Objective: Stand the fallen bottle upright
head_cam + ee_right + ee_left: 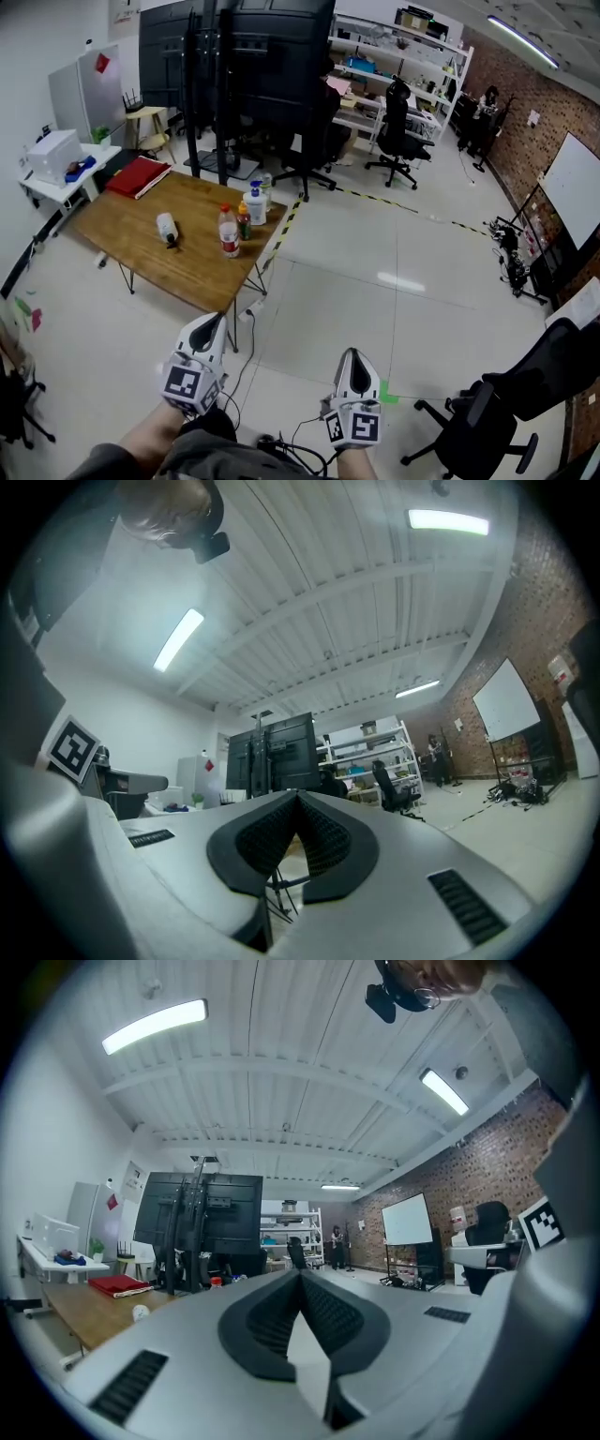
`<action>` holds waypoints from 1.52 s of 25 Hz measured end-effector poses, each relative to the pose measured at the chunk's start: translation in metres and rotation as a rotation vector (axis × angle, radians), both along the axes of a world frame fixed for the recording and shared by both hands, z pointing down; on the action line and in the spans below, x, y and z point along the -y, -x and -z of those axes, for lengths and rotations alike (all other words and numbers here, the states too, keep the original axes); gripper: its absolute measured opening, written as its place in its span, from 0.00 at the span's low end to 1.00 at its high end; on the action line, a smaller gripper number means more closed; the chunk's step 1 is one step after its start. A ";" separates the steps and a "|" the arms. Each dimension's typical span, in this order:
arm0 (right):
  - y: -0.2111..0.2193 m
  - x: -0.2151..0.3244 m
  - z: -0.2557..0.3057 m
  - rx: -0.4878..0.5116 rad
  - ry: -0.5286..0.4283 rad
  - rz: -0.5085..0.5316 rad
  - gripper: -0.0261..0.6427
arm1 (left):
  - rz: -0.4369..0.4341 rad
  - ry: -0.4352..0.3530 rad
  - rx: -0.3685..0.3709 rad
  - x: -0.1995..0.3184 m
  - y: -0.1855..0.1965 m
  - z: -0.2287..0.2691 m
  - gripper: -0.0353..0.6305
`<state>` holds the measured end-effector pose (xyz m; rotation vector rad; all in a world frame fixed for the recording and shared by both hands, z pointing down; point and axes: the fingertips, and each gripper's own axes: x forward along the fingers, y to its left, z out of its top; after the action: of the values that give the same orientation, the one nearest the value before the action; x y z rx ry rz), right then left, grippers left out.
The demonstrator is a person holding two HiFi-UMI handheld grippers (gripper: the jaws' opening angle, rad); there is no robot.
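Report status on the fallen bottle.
Left gripper and right gripper shut, empty, short of the table. Fallen bottle lies untouched on it. Upright bottles stand beside it, apart.

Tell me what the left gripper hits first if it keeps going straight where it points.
Likely the upright bottles at the right edge of the wooden table; the left gripper might just slip past them.

head: high, steeply down | gripper views: low, forward | shared: screen stand (262,56) (202,1213) (281,752)
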<state>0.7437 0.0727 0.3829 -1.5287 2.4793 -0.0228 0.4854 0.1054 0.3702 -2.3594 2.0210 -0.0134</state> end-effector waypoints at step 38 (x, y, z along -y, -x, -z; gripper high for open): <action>0.525 0.129 0.012 -0.098 -0.004 -0.239 0.04 | -0.214 0.013 -0.038 0.165 0.540 -0.021 0.08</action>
<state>0.2190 -0.0566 0.3710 -1.8550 2.3473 0.0998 -0.0542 -0.0596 0.3910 -2.5892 1.7769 0.0240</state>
